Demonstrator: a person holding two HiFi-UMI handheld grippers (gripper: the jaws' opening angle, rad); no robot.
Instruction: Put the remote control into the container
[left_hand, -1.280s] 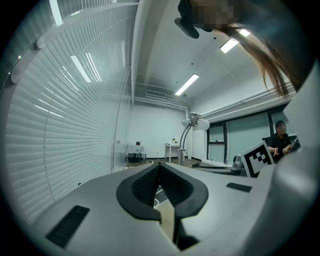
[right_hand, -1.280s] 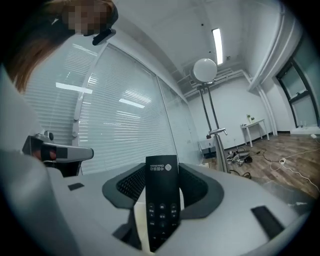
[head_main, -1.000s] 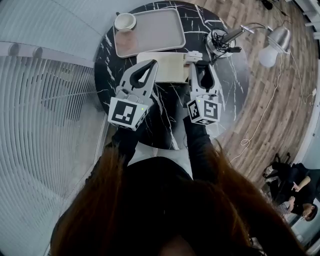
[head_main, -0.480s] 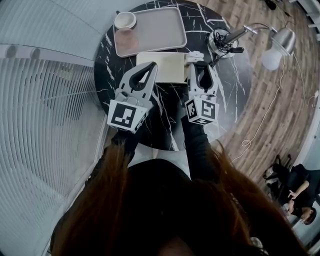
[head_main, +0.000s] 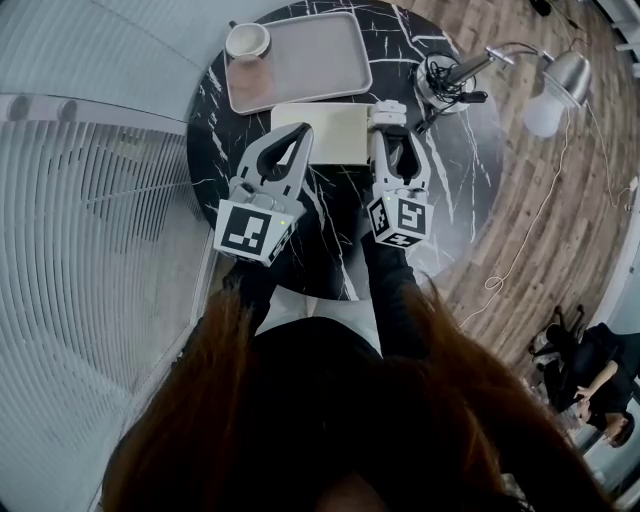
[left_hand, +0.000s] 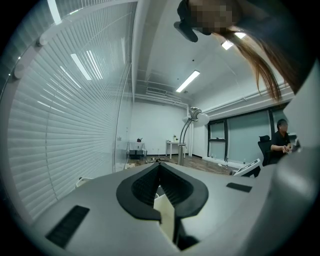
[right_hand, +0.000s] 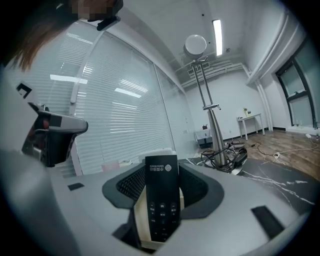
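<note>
A: Start close in. What are the two tools doing?

B: The left tool (head_main: 303, 135) is clenched, tips together, and I see nothing caught between its pads. It sits at the left edge of the container (head_main: 330, 135). The right tool (right_hand: 161, 171) is clamped on the remote control (right_hand: 161, 200), with a pad on each long side.

A: How does the remote control lie?

B: Its long axis runs along the jaws, nose pointing away from the person and buttons facing the camera. It's carried in the tool, not lying on the table (head_main: 460, 170).

A: And the container from there?

B: Just ahead and a touch to the left, with the right tool's tip near its right edge. The container lies crosswise to the remote control, so I judge the right hand must shift left before lowering. Beyond it sit the tray (head_main: 320, 50) and the cup (head_main: 247, 42).
</note>
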